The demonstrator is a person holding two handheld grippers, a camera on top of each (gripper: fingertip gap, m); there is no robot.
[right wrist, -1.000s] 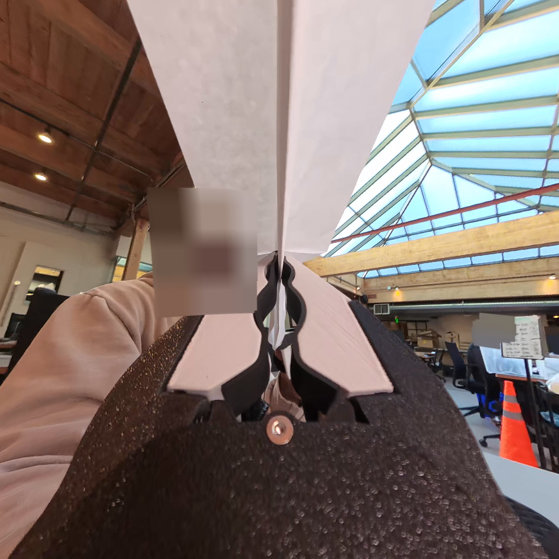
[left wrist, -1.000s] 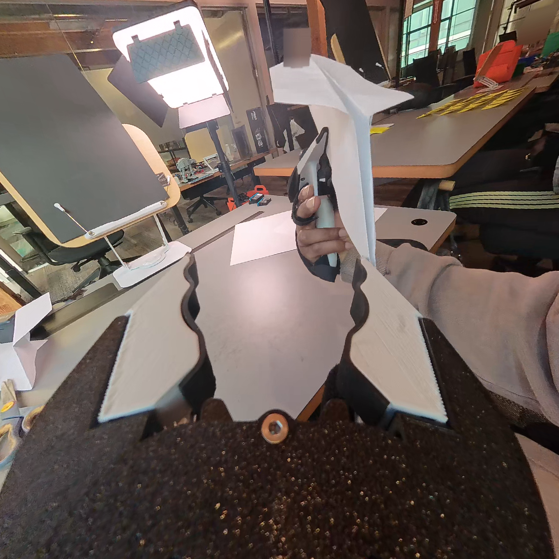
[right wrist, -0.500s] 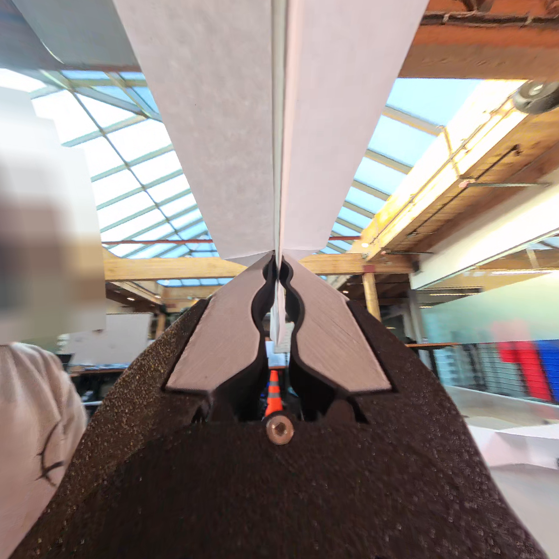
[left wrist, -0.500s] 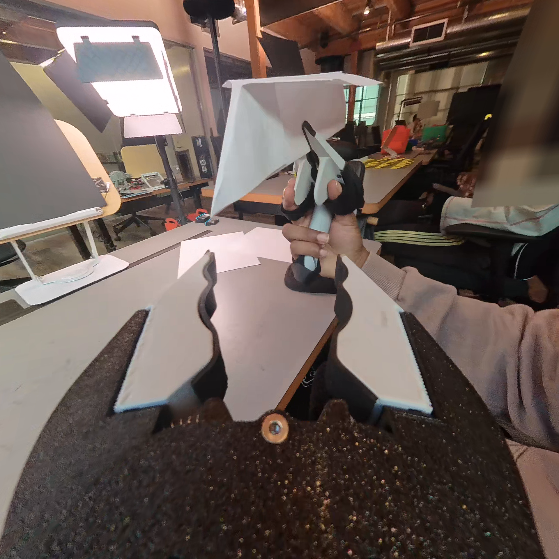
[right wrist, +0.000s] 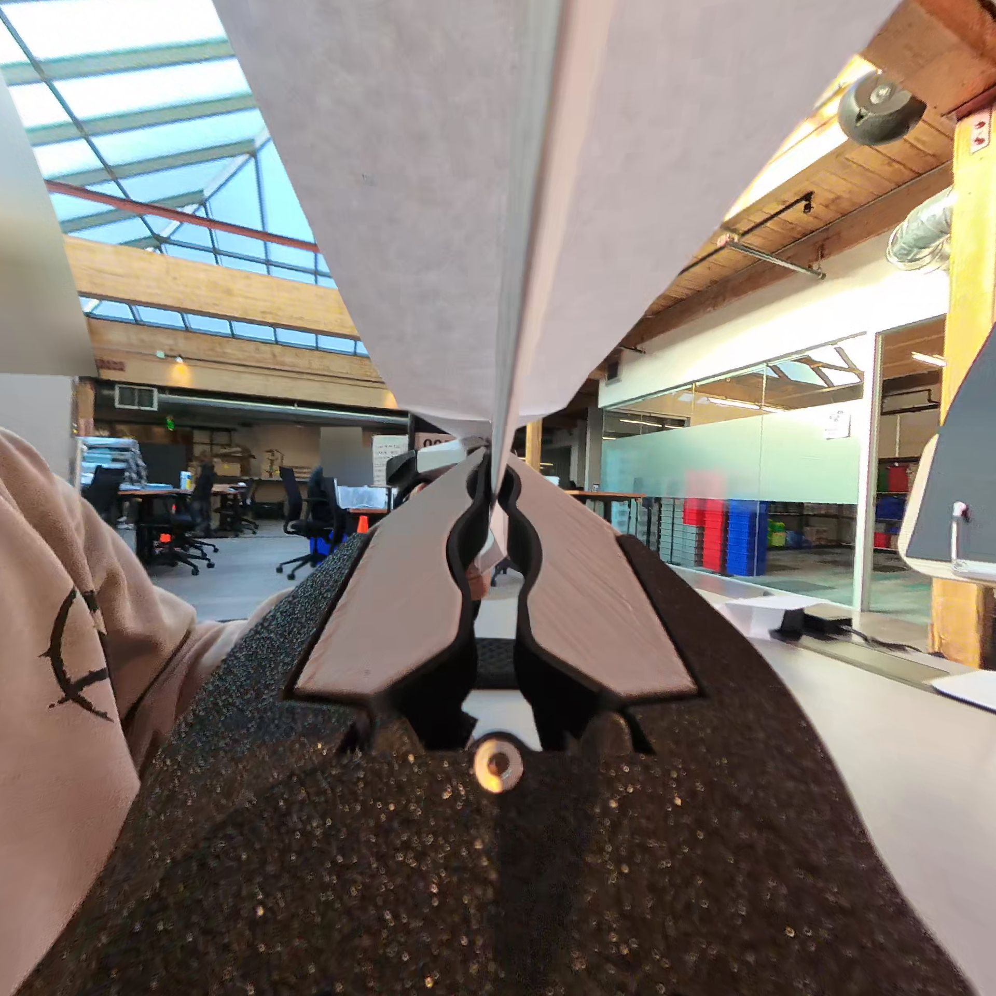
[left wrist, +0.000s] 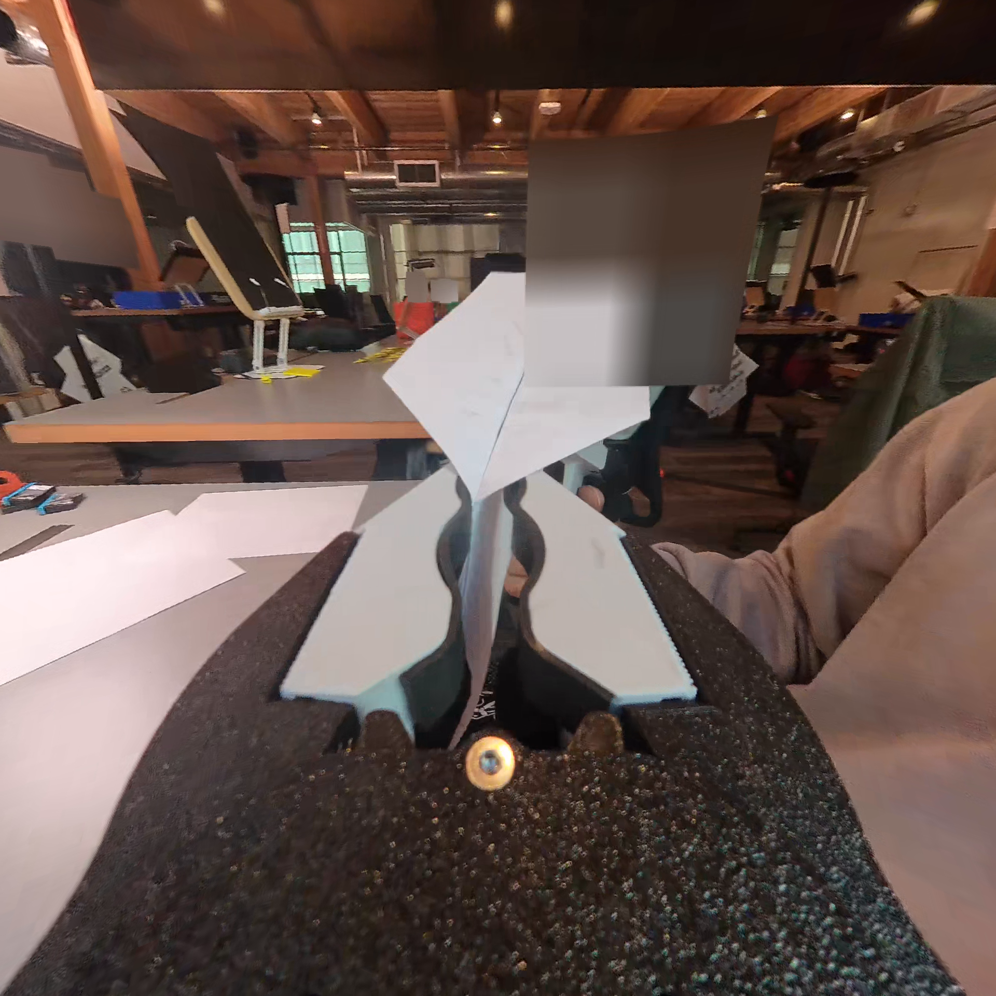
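A white folded paper plane (left wrist: 474, 388) is held in the air above the grey table (left wrist: 81, 754). My left gripper (left wrist: 488, 485) has its jaws close together on the plane's folded keel, which runs down between the fingers. My right gripper (right wrist: 491, 474) is shut on the same keel, and the wings of the paper plane (right wrist: 431, 215) spread upward above it. The right gripper and the hand holding it (left wrist: 620, 496) show just behind the plane in the left wrist view. The left gripper (right wrist: 442, 458) shows just beyond the right fingertips.
Two white paper sheets (left wrist: 108, 582) (left wrist: 280, 517) lie flat on the table at the left. A person's beige sleeve (left wrist: 862, 593) fills the right side. Another long table (left wrist: 215, 409) stands behind. A dark board on a stand (right wrist: 965, 485) is at the far right. Tip to tip, the grippers are about 6 centimeters apart.
My left gripper moved up to the plane and its jaws closed from wide open onto the keel. My right gripper stayed shut on the plane while swinging it round.
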